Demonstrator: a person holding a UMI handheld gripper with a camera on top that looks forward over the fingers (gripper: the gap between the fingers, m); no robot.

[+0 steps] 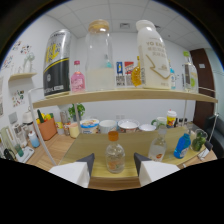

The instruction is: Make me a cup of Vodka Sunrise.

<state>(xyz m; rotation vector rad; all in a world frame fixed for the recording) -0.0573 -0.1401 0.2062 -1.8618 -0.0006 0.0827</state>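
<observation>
Gripper view: the gripper [114,167] has its two white fingers [75,172] spread wide apart, holding nothing. Between their tips, on a wooden table [80,145], stands a small clear bottle with an orange cap [114,155], with a gap at each side. Beyond it sit a row of white bowls [127,125] and a blue bottle [183,145]. On a shelf [125,95] above stand a black-and-yellow can [56,62], a clear jar [99,55] and a white bottle [152,55].
</observation>
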